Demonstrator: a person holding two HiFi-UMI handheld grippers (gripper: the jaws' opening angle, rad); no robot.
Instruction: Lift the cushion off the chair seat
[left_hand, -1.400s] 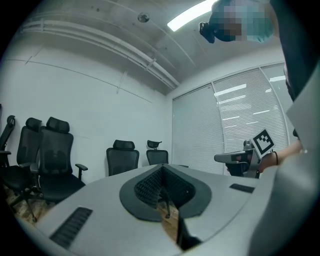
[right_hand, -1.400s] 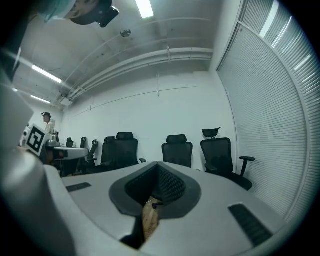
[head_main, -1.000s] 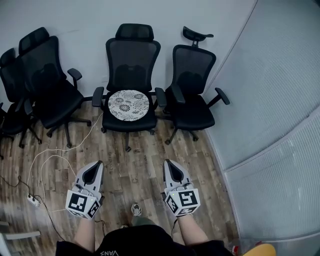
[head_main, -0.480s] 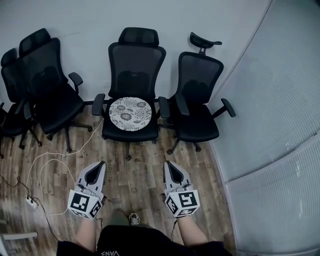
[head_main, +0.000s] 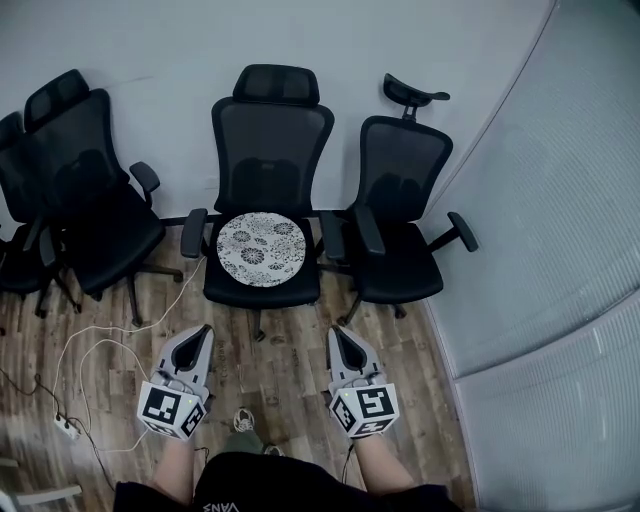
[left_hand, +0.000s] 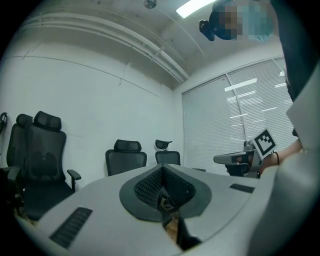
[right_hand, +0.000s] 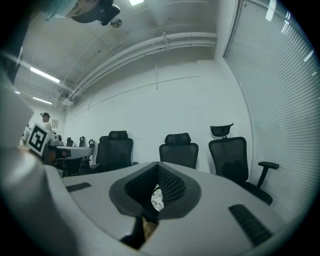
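Note:
A round white cushion (head_main: 260, 248) with a dark floral print lies on the seat of the middle black office chair (head_main: 268, 150) against the wall. Both grippers hover over the wood floor short of that chair, pointing toward it. My left gripper (head_main: 203, 330) is shut with nothing in it, and my right gripper (head_main: 334, 332) is shut and empty too. In the right gripper view a sliver of the cushion (right_hand: 157, 199) shows between the jaw bases. The left gripper view shows the chair's back (left_hand: 125, 159) ahead and the right gripper (left_hand: 242, 159) off to the side.
More black office chairs stand left (head_main: 90, 190) and right (head_main: 400, 220) of the middle one, armrests close together. A white cable (head_main: 90, 350) and power strip (head_main: 66, 427) lie on the floor at left. A blind-covered wall (head_main: 560, 280) curves along the right.
The chairs and cushion have come closer in the head view, and both grippers have advanced toward the middle chair, still shut.

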